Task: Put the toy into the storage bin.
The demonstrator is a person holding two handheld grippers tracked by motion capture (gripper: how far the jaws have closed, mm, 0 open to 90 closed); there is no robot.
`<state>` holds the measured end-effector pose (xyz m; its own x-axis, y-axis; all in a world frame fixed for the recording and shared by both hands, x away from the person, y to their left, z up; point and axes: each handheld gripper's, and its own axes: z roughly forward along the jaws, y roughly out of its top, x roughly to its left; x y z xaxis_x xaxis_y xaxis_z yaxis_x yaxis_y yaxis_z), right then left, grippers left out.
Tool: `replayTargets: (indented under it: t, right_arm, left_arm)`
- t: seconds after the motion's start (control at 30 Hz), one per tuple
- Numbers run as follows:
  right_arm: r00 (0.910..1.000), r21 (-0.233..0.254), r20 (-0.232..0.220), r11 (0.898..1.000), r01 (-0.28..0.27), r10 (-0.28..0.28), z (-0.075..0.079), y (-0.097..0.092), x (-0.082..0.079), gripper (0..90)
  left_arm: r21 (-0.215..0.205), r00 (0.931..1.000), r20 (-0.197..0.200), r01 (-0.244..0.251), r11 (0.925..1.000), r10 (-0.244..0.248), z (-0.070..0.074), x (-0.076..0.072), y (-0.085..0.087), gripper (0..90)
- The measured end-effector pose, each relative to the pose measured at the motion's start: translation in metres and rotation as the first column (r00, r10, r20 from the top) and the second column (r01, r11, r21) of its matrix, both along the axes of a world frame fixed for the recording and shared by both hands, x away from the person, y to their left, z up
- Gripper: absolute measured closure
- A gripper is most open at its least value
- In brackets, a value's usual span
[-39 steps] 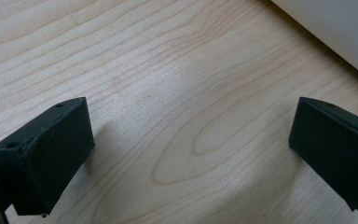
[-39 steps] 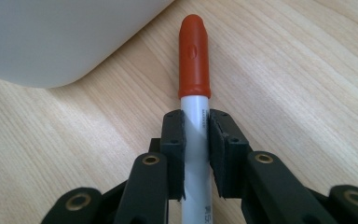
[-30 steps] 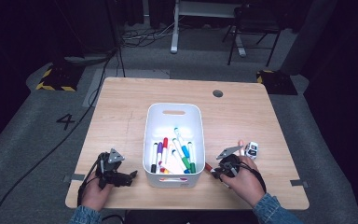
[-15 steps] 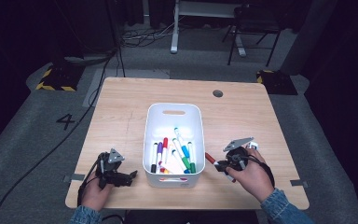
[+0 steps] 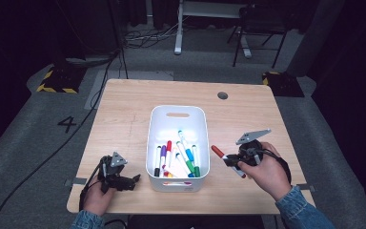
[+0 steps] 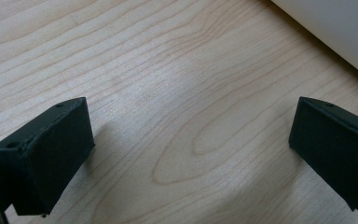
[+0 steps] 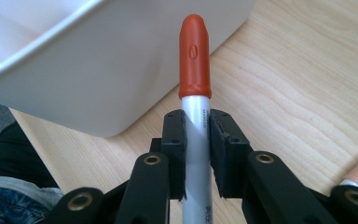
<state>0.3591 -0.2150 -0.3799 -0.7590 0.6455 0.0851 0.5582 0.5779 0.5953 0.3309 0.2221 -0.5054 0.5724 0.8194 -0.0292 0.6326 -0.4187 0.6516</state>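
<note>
My right gripper (image 5: pixel 230 162) is shut on a grey marker with a red cap (image 5: pixel 218 151) and holds it above the table, just right of the white bin (image 5: pixel 178 110). In the right gripper view the pads (image 7: pixel 177 140) clamp the marker's barrel (image 7: pixel 195 51), and its cap points at the bin's outer wall (image 7: pixel 98 70). Several coloured markers (image 5: pixel 181 155) lie inside the bin. My left gripper (image 5: pixel 134 180) rests on the table left of the bin. Its jaws stand wide open over bare wood (image 6: pixel 186 140).
The wooden table (image 5: pixel 124 114) has bare room behind and to both sides of the bin. A round cable hole (image 5: pixel 222 95) sits at the back right. The bin's white wall (image 6: pixel 335 28) lies close to my left gripper. Chairs and cables are on the floor beyond the table.
My right hand has risen from the table with the red-capped marker in its gripper. The left hand has stayed where it was.
</note>
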Motion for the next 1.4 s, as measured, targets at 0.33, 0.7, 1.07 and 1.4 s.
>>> replayTargets:
  t: [0.33, 0.7, 1.07, 1.4]
  right_arm:
    - [0.9992, 0.041, 0.039, 0.999, -0.004, 0.003, 0.027, -0.002, -0.002, 77.1]
    - [0.997, 0.049, 0.063, 0.998, -0.049, 0.046, 0.045, 0.009, -0.002, 77.1]
    - [0.9908, 0.053, 0.08, 0.992, -0.114, 0.109, 0.057, 0.038, 0.004, 77.1]
    - [0.9827, 0.055, 0.089, 0.984, -0.168, 0.162, 0.064, 0.066, 0.011, 77.1]
  left_arm:
    - [0.003, 1.0, -0.002, 0.0, 1.0, 0.0, 0.0, 0.0, 0.0, 0.0]
    - [0.001, 1.0, 0.0, 0.0, 1.0, 0.0, 0.0, 0.0, 0.0, 0.0]
    - [-0.001, 1.0, 0.005, -0.004, 1.0, 0.004, 0.0, 0.0, 0.0, 0.0]
    - [-0.002, 1.0, 0.006, -0.006, 1.0, 0.006, 0.0, 0.001, 0.001, 0.0]
